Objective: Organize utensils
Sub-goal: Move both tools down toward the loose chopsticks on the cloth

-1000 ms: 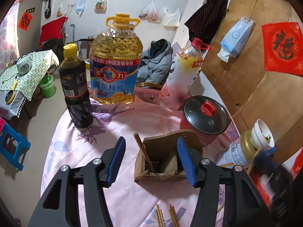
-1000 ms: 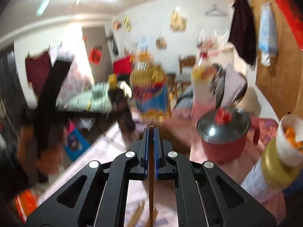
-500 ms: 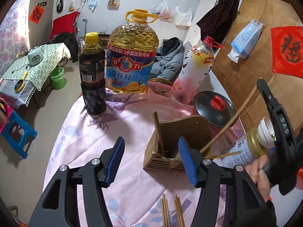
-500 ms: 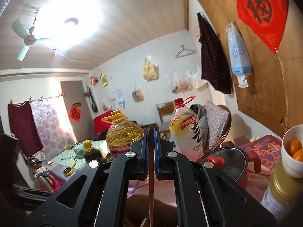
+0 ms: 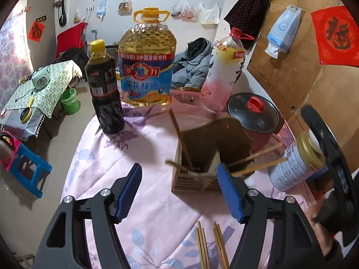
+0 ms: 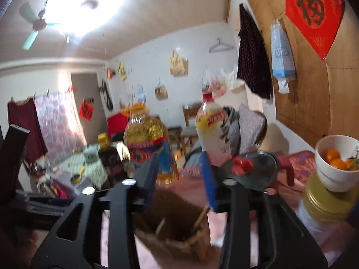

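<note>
A wooden utensil holder [image 5: 197,179] stands on the pink tablecloth. One chopstick [image 5: 180,139] leans left in it, and two more chopsticks [image 5: 258,154] lean out to the right. Several loose chopsticks [image 5: 211,244] lie on the cloth near me. My left gripper [image 5: 179,172] hovers just in front of the holder, its jaws opening and its pads pressing on nothing. My right gripper [image 6: 179,163] hangs above the holder [image 6: 175,228], blurred, with its jaws opening and nothing between them. Its black body [image 5: 325,157] shows at the right, held by a hand [image 5: 323,215].
Behind the holder stand a dark sauce bottle [image 5: 104,89], a big oil jug [image 5: 147,60], a plastic bottle [image 5: 224,74] and a red pot with a lid [image 5: 254,114]. A tin [image 5: 291,168] at the right carries a bowl of oranges [image 6: 338,161]. The table edge [image 5: 74,157] curves down the left.
The right gripper went from shut on a chopstick to open, and that chopstick now rests in the holder. The right gripper dropped lower. The left jaws stand wider.
</note>
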Demonstrator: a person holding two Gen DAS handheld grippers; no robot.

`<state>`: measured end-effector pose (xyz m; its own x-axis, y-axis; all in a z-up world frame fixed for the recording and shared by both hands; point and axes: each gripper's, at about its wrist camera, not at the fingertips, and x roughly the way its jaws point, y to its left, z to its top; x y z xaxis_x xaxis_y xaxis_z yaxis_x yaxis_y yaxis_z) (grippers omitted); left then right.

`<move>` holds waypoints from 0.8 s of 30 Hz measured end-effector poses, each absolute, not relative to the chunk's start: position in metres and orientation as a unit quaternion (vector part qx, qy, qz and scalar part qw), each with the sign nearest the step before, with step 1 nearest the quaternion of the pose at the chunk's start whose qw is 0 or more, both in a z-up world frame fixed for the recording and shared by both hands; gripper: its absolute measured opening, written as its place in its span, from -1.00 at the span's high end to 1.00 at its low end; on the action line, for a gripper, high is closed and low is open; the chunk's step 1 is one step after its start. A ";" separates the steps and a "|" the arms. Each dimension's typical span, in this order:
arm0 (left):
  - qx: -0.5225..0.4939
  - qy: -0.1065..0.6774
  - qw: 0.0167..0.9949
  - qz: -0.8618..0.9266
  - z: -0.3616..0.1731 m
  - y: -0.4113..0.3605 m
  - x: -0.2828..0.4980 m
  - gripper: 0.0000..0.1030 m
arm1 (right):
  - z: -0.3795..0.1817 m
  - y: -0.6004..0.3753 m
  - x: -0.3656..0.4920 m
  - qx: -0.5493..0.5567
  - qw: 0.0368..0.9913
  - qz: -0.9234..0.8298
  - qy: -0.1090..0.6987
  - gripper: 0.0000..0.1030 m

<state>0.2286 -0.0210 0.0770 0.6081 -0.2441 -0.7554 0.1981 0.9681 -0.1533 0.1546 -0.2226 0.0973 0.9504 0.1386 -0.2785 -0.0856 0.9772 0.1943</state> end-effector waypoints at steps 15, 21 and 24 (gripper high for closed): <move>0.003 0.507 0.857 -0.098 -0.006 0.014 0.129 -0.74 | 0.038 -0.201 0.027 0.114 0.929 -0.017 0.351 -0.68; 0.025 0.524 0.846 -0.093 -0.032 0.020 0.092 -0.74 | 0.007 -0.186 -0.004 0.094 0.915 -0.009 0.393 -0.68; 0.032 0.538 0.838 -0.079 -0.047 0.021 0.073 -0.74 | -0.004 -0.181 -0.007 0.085 0.910 0.013 0.405 -0.68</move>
<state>0.0726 0.0211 -0.0466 0.4076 -0.0989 -0.9078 0.1673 0.9854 -0.0323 -0.0071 -0.1812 -0.0045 0.6710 0.0935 -0.7355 0.0450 0.9851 0.1662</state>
